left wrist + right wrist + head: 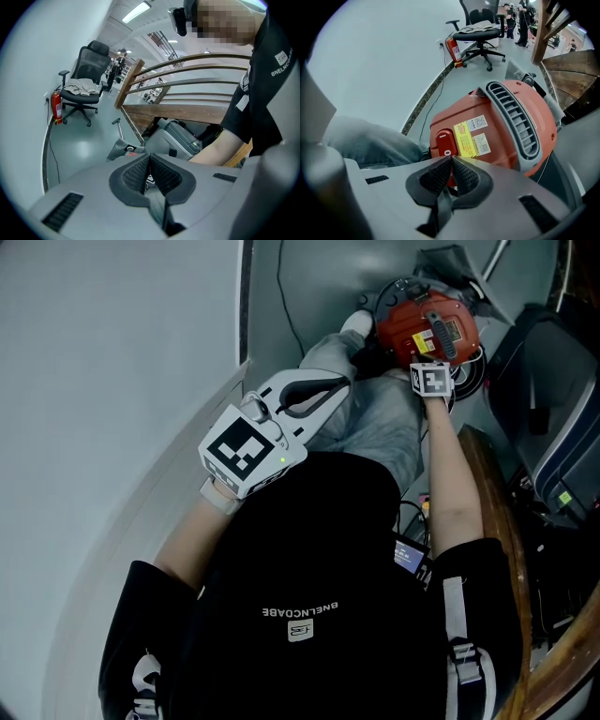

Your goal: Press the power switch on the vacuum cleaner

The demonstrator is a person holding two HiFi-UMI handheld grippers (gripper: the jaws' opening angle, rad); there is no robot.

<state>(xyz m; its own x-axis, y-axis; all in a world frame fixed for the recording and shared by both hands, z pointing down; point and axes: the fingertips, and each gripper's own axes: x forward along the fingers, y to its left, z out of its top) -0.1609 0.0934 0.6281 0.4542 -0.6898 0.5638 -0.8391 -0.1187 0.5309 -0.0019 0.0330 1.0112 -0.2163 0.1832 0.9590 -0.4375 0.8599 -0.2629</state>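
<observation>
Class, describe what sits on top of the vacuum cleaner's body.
On the vacuum cleaner: a red switch, a yellow label, white stickers and a grey vent. The shut right gripper covers the switch's lower end.

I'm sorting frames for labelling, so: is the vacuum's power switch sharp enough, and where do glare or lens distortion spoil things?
Right gripper view: the red power switch and the yellow label beside it are sharp, though the fisheye darkens the corners. Left gripper view: the ceiling light is blown out. Head view: even light, mild sheen on the floor.
</observation>
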